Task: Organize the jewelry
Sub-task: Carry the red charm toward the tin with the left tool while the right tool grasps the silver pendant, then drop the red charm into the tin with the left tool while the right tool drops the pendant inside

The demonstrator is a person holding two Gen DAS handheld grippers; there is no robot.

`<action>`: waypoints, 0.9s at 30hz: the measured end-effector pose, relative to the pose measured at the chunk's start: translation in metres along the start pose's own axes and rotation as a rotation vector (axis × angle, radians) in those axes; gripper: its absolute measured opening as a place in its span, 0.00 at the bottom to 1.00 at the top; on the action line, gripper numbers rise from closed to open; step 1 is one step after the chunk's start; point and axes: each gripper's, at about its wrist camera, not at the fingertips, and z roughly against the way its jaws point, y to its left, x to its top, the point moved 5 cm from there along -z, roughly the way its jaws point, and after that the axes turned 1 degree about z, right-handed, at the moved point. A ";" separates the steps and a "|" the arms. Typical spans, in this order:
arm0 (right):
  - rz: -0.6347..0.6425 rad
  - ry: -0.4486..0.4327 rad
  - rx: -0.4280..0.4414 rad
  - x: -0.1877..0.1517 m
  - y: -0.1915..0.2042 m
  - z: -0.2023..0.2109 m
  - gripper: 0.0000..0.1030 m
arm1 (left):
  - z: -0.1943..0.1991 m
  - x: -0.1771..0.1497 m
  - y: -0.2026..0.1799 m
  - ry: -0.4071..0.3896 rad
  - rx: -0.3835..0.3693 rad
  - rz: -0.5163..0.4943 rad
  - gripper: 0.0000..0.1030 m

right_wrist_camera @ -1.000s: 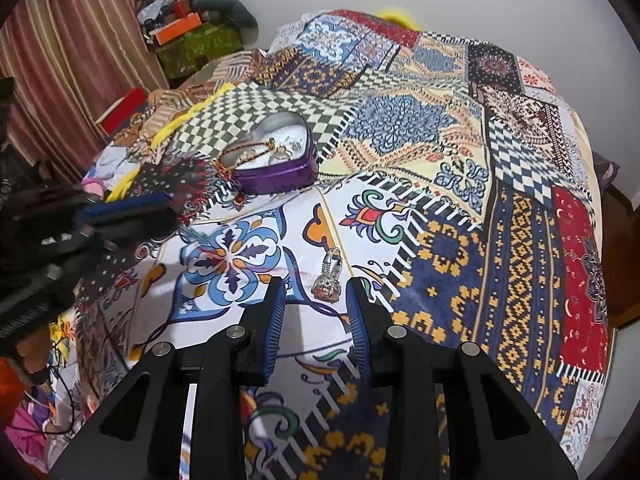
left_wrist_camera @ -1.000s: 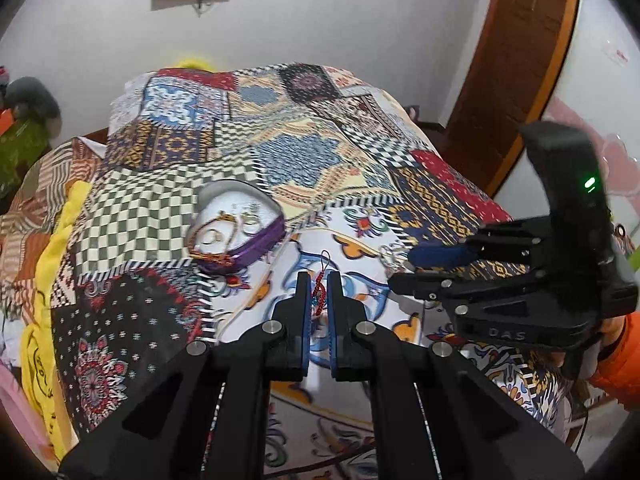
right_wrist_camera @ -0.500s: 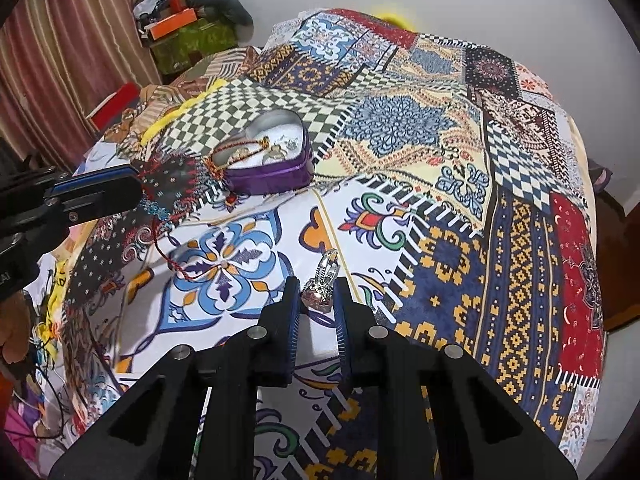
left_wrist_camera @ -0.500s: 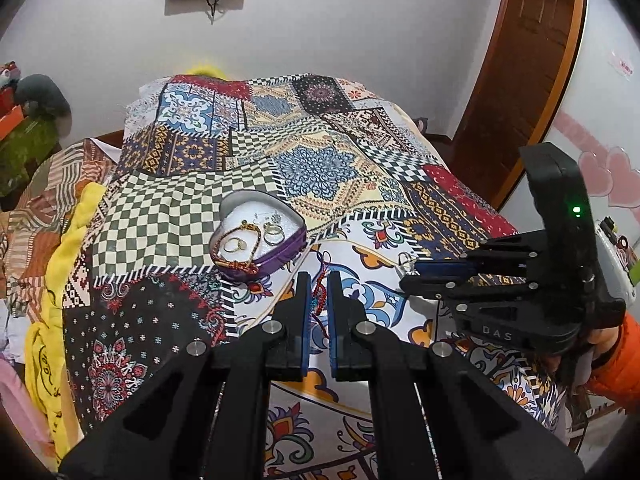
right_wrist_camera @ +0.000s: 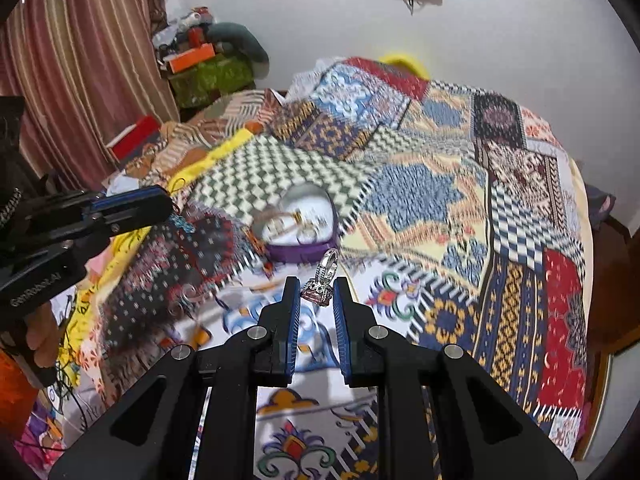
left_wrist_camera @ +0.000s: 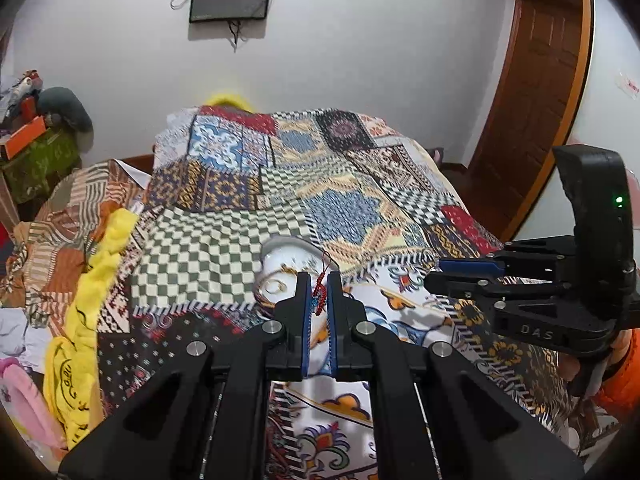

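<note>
Red beaded cord [left_wrist_camera: 320, 295] hanging pinched in left tool [left_wrist_camera: 319, 300], just before heart-shaped purple box [right_wrist_camera: 302, 236] on bed quilt [right_wrist_camera: 440, 184]. Silver ring [right_wrist_camera: 322, 280] sitting clamped in right tool [right_wrist_camera: 317, 300], near box front.

The left gripper [left_wrist_camera: 319, 296] fills the lower middle of its own view, angled downward, its two blue-padded fingers [left_wrist_camera: 306, 320] nearly closed and pinching a red cord [left_wrist_camera: 320, 294] between the tips. The right gripper [right_wrist_camera: 317, 296] sits likewise at the lower middle of its view, tilted down, its fingers [right_wrist_camera: 294, 320] clamped on a silver ring [right_wrist_camera: 322, 282] at the tips. Each gripper also shows in the other's view, at the right edge and the left edge respectively, with a hand [right_wrist_camera: 40, 336] in an orange sleeve [left_wrist_camera: 624, 388] behind it.
</note>
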 end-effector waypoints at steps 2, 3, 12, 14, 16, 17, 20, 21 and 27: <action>0.004 -0.014 0.006 0.006 0.003 0.001 0.14 | 0.002 0.004 0.004 -0.012 0.008 0.004 0.05; 0.004 -0.022 0.011 0.009 0.004 0.001 0.14 | 0.003 0.007 0.007 -0.019 0.012 0.006 0.05; 0.009 -0.051 0.041 0.031 0.013 -0.008 0.14 | -0.001 0.024 0.020 -0.048 0.025 0.013 0.05; 0.007 -0.052 0.049 0.035 0.013 -0.012 0.14 | -0.005 0.027 0.021 -0.050 0.020 0.016 0.05; 0.009 -0.050 0.051 0.038 0.013 -0.016 0.14 | -0.009 0.029 0.022 -0.052 0.018 0.015 0.05; 0.010 -0.048 0.052 0.039 0.012 -0.019 0.14 | -0.010 0.030 0.022 -0.052 0.017 0.014 0.05; 0.011 -0.042 0.057 0.043 0.010 -0.026 0.14 | -0.018 0.032 0.024 -0.051 0.012 0.014 0.05; 0.011 -0.041 0.057 0.044 0.009 -0.029 0.14 | -0.022 0.033 0.025 -0.049 0.012 0.016 0.05; 0.023 -0.014 0.071 0.051 0.004 -0.046 0.14 | -0.044 0.036 0.029 -0.032 -0.008 0.024 0.05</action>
